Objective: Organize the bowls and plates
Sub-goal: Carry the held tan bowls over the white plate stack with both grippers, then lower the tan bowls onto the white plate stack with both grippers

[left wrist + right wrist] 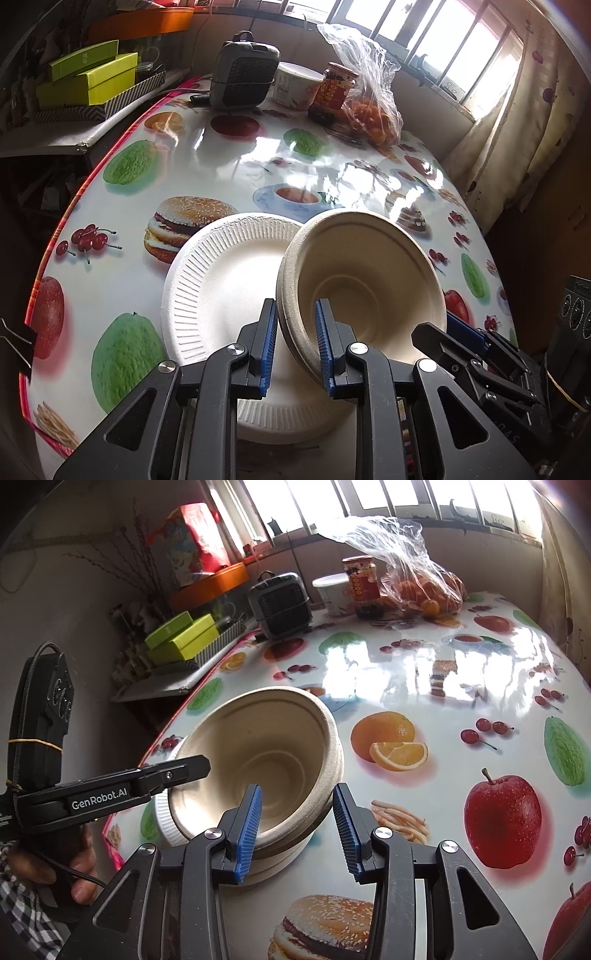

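Left claw pinching tilted bowl stack rim, right claw open, straddling rim.

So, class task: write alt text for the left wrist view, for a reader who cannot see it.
The left gripper pinches the rim of a tilted stack of tan bowls over a white plate. Both sit on a fruit-print tablecloth; the right gripper is beside the stack.

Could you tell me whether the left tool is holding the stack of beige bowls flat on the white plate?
No, the left tool grips the beige bowls by the rim, tilted above the white plate.
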The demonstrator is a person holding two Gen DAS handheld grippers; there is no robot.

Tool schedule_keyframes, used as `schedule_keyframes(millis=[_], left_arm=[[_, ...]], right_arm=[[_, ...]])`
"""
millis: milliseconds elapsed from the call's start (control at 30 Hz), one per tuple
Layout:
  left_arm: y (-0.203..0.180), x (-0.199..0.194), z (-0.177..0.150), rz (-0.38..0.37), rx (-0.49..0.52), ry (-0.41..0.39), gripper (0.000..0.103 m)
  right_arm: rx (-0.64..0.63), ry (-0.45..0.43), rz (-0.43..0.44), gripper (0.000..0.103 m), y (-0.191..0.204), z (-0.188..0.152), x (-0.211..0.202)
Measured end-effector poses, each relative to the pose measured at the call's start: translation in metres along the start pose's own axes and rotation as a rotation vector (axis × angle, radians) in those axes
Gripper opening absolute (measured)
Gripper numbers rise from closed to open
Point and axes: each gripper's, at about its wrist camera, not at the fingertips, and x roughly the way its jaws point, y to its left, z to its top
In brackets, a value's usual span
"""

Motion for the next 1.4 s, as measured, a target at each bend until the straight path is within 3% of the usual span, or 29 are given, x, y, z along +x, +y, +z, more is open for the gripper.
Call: schedule_keyframes(millis=[700,933,1400], left_arm=[[0.003,0.005,-0.002,-0.009,-0.005,0.011,0.022],[0.003,0.004,0.0,-0.009,-0.007,0.008,0.022],[0.011,-0.016,0.006,0.001,-0.018,-0.041,0.022]], right_arm=[[0.019,0.011,-0.025,0.041,-0.001,0.0,0.004],[0.028,0.008,-0.033,0.031,-0.003,0.0,0.003],[-0.008,-0.005,-0.014,0.03,0.013,0.009,0.001]])
